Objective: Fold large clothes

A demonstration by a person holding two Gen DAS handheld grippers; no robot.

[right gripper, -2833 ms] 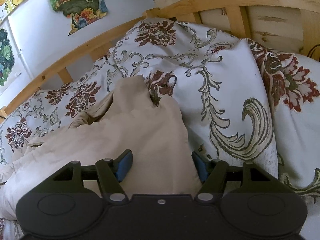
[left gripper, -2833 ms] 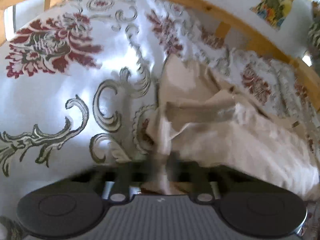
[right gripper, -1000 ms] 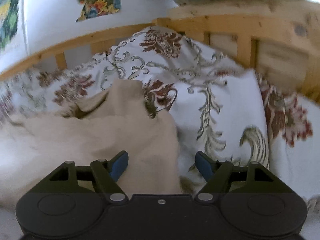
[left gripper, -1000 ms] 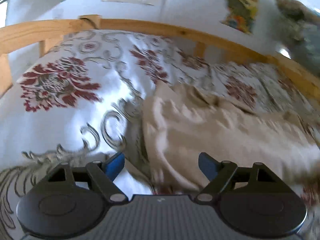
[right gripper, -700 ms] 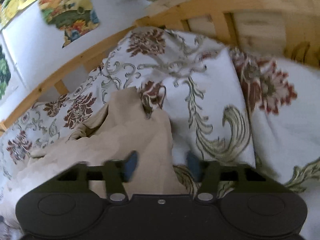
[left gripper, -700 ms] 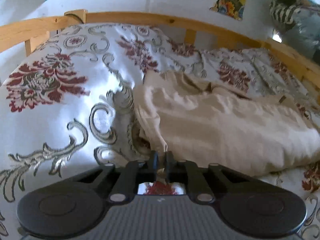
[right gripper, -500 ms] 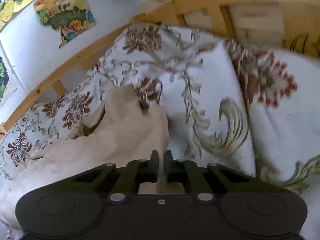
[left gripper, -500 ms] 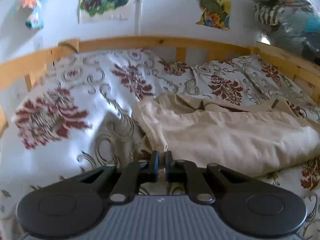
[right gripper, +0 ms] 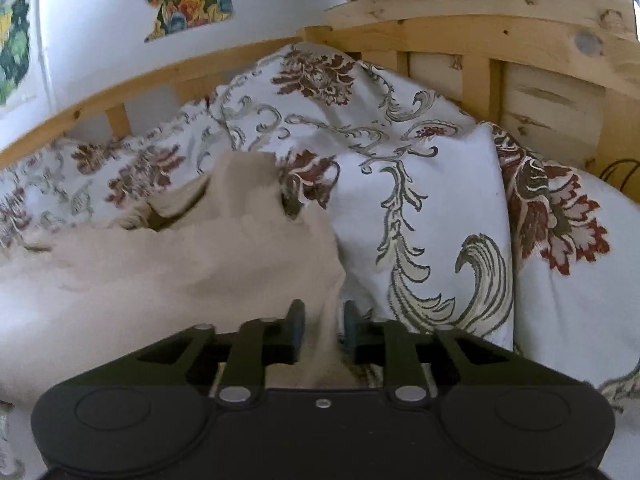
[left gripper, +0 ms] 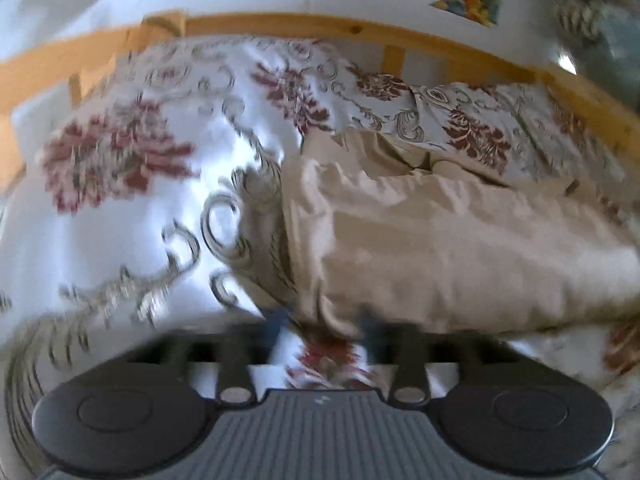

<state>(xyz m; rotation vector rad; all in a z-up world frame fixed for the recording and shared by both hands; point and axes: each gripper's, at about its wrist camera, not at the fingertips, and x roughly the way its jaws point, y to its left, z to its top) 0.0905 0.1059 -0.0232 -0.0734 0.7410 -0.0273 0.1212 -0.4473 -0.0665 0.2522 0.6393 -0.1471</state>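
A beige garment (left gripper: 440, 240) lies rumpled on the flowered bedspread (left gripper: 120, 208). It also shows in the right wrist view (right gripper: 180, 272). My left gripper (left gripper: 324, 324) is at the garment's near left corner, blurred by motion, with its fingers a little apart around the cloth edge. My right gripper (right gripper: 320, 332) has its fingers slightly apart, with the garment's near right corner between them.
A wooden bed rail (left gripper: 440, 44) runs along the back, with posters on the wall above. A slatted wooden headboard (right gripper: 520, 64) stands at the right. The bedspread (right gripper: 440, 200) bulges over a pillow beside the garment.
Both grippers were shut on the garment's corners half a second ago. Their fingers have now parted a little. The left view has tipped downward and blurred.
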